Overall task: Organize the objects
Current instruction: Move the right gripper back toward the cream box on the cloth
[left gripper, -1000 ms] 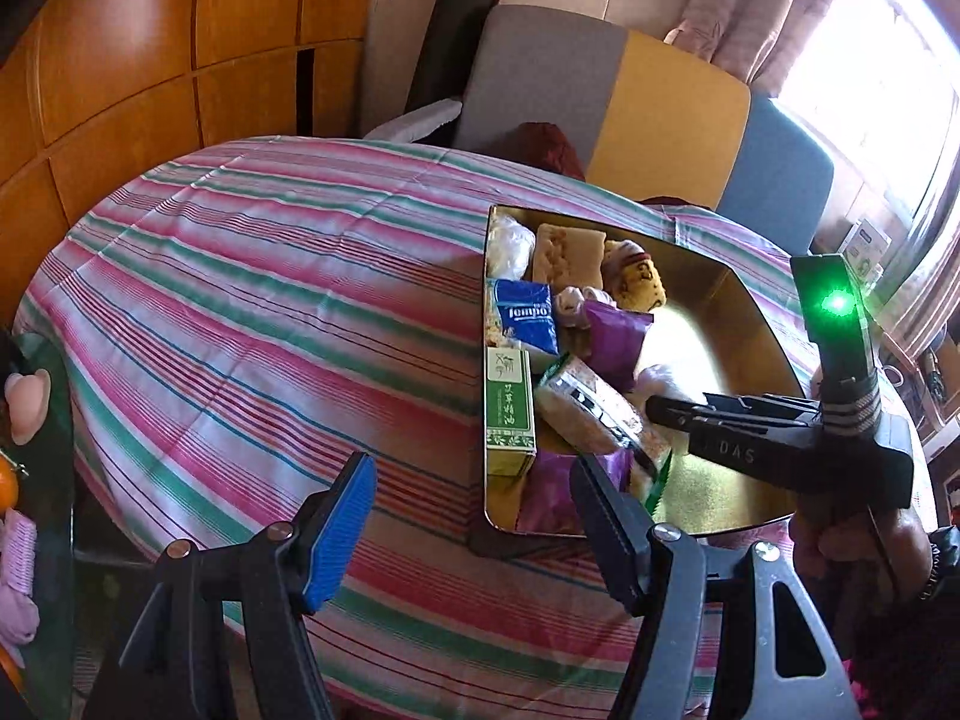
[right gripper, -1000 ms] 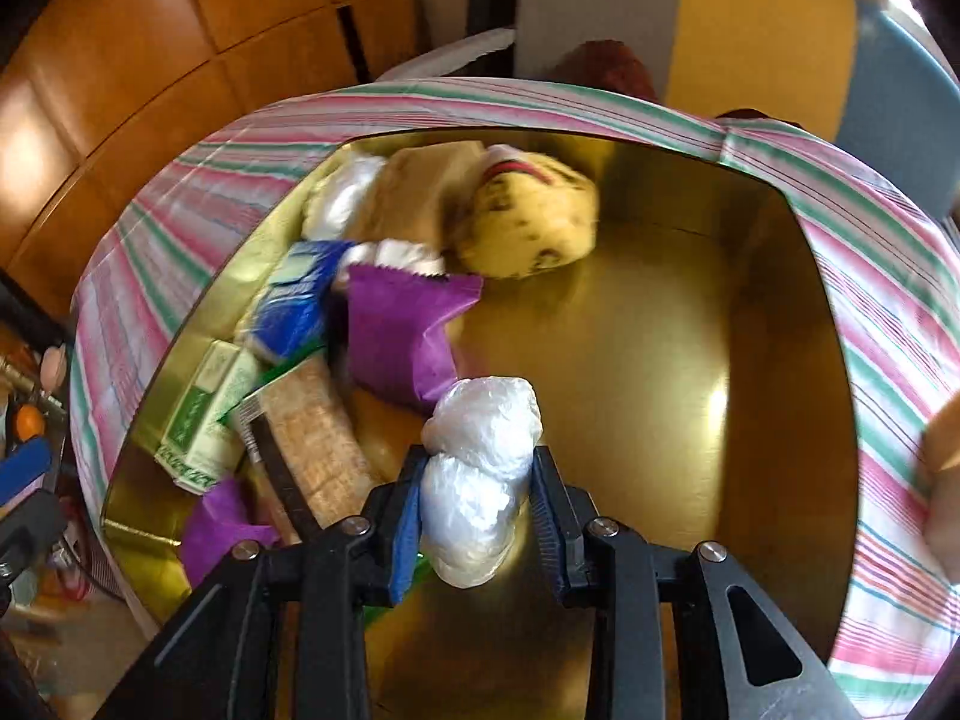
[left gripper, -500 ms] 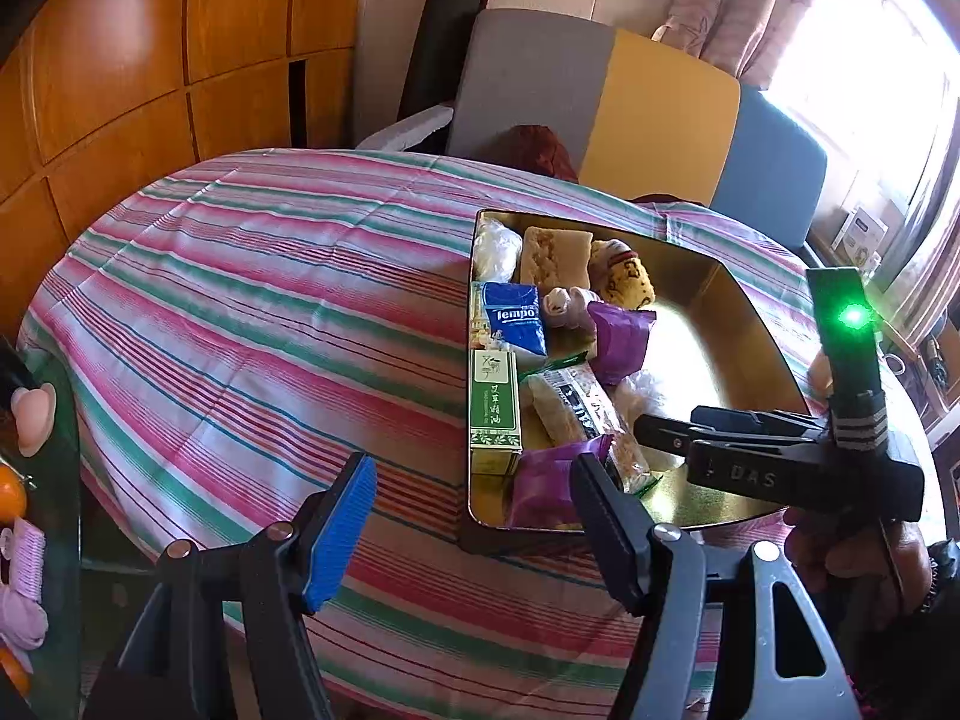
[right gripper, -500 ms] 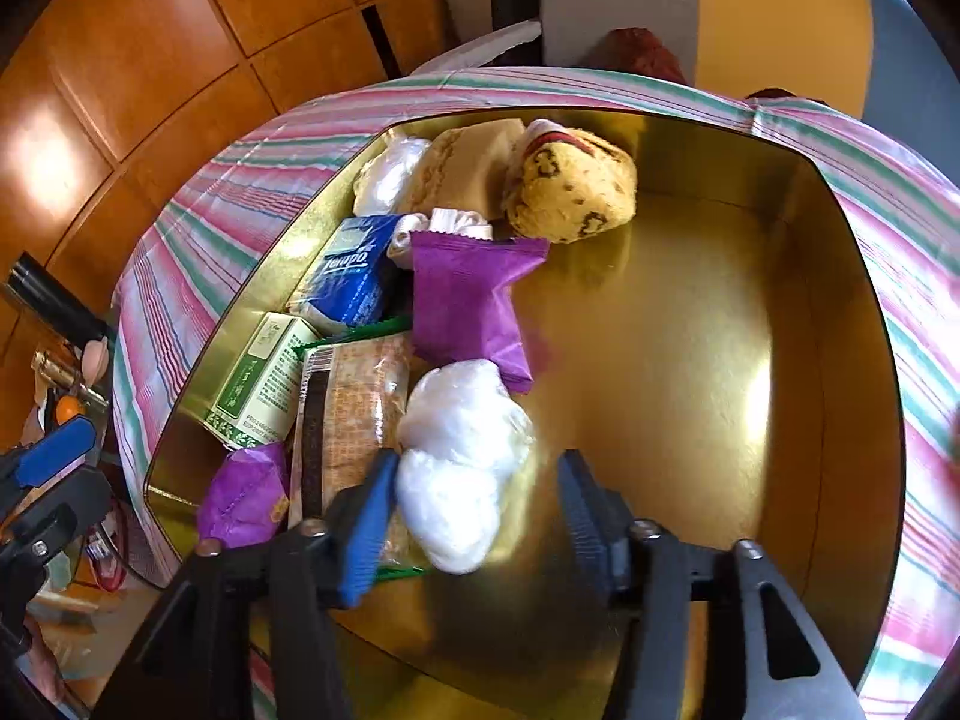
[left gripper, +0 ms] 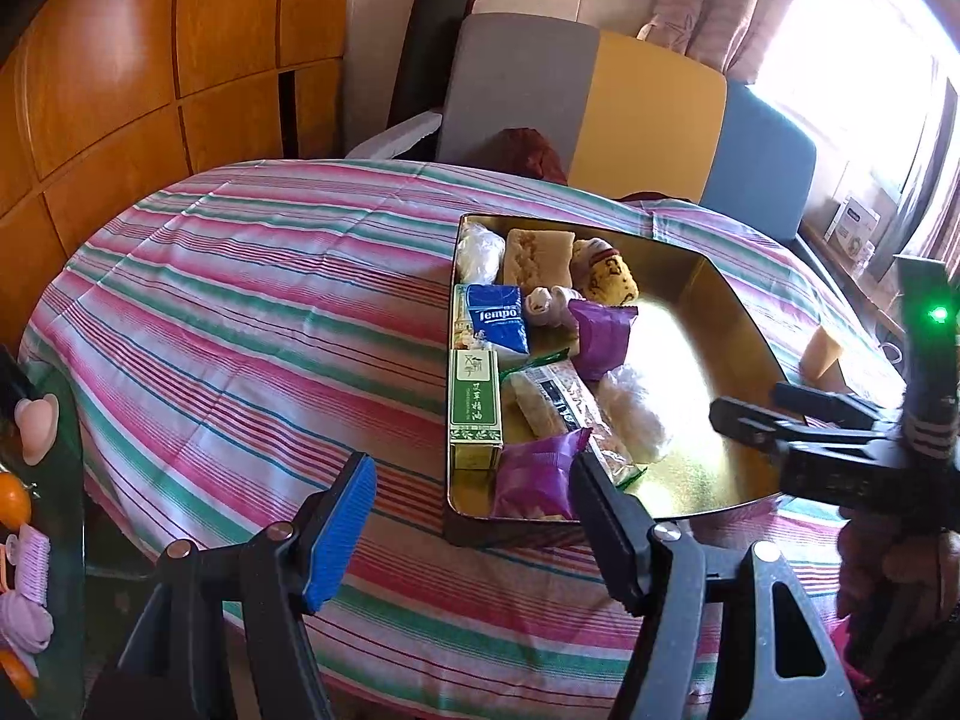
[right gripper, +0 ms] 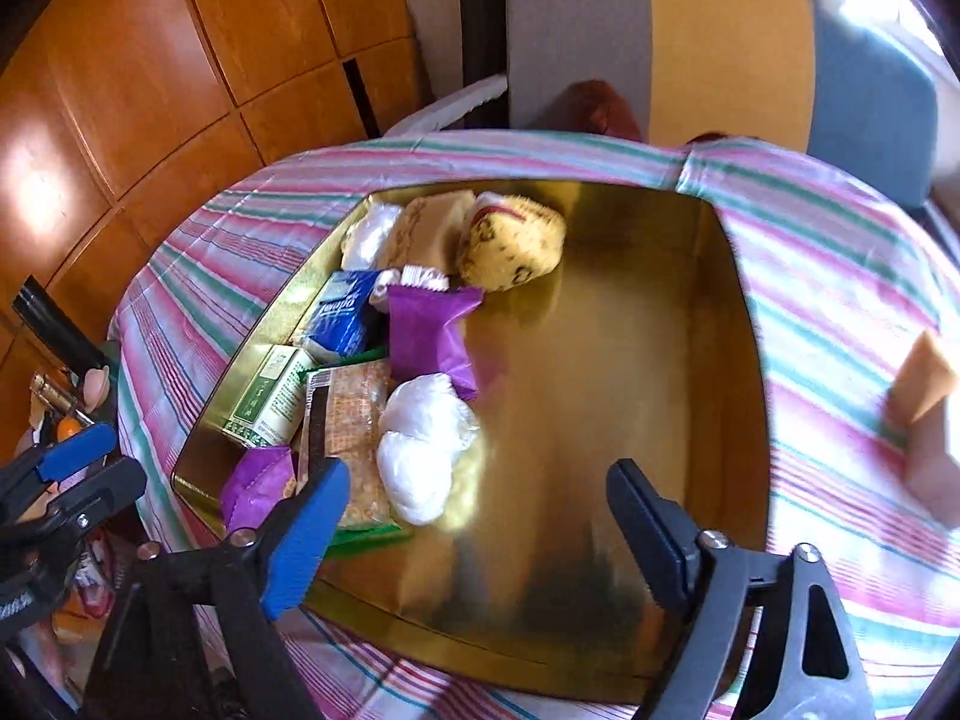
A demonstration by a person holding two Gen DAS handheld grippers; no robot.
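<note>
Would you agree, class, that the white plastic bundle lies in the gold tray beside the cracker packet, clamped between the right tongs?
Not quite. The white plastic bundle does lie in the gold tray beside the cracker packet, but it is not clamped: the right tongs are opening, with nothing between them. The right wrist view shows it.

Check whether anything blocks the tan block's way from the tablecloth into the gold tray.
Nothing visible does. The tan block lies on the striped cloth beside the gold tray, and the tray floor on that side is bare; only the rim must be cleared.
</note>
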